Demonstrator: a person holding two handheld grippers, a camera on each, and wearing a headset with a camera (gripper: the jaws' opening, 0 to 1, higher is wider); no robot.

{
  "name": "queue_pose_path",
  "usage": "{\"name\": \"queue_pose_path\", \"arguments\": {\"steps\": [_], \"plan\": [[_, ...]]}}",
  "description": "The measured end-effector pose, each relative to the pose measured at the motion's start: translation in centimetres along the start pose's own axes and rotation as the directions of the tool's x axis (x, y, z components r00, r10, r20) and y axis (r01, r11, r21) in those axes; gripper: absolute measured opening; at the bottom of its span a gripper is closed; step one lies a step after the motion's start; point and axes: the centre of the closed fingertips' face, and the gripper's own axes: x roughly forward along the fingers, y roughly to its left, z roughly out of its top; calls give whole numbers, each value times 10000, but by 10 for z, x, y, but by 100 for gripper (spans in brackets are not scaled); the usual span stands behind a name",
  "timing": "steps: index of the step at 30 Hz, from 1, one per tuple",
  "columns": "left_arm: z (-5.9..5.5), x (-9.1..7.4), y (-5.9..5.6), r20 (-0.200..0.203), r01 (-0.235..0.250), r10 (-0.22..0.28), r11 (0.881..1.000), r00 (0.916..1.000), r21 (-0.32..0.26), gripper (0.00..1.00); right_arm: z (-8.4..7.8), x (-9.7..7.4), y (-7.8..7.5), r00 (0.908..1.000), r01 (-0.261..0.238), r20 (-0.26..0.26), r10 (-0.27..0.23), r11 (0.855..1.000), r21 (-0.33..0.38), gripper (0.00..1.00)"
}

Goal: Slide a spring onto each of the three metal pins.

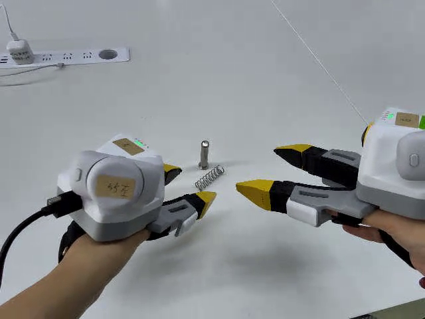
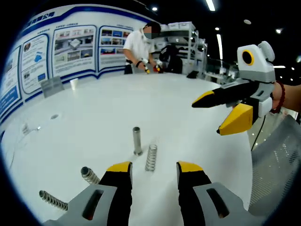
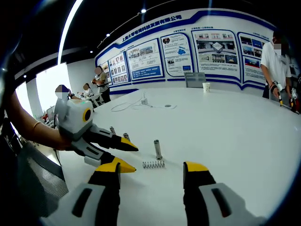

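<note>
A bare metal pin (image 1: 204,154) stands upright on the white table (image 1: 219,80). A loose spring (image 1: 210,177) lies flat just in front of it. My left gripper (image 1: 191,184) is open, its yellow tips just left of the spring. My right gripper (image 1: 259,169) is open, its tips pointing at the spring from the right. Neither touches it. In the left gripper view the pin (image 2: 137,140) and spring (image 2: 151,157) lie just ahead of the open left gripper (image 2: 154,167). In the right gripper view the spring (image 3: 153,164) lies before the pin (image 3: 158,149), ahead of the right gripper (image 3: 154,165).
Two more coiled pieces (image 2: 89,175) (image 2: 52,200) sit on the table to the left of my left gripper. A power strip (image 1: 66,56) with a plug lies at the far left. A thin line (image 1: 319,60) crosses the far right. People stand beyond the table.
</note>
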Motion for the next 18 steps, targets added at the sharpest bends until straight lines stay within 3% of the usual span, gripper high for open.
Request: {"name": "queue_pose_path", "arguments": {"steps": [18], "plan": [[-12,31,3,-606,-224,239,9994,9979,250,21,-7,1,-6,9998,218,4,-218,9990,392,53]]}}
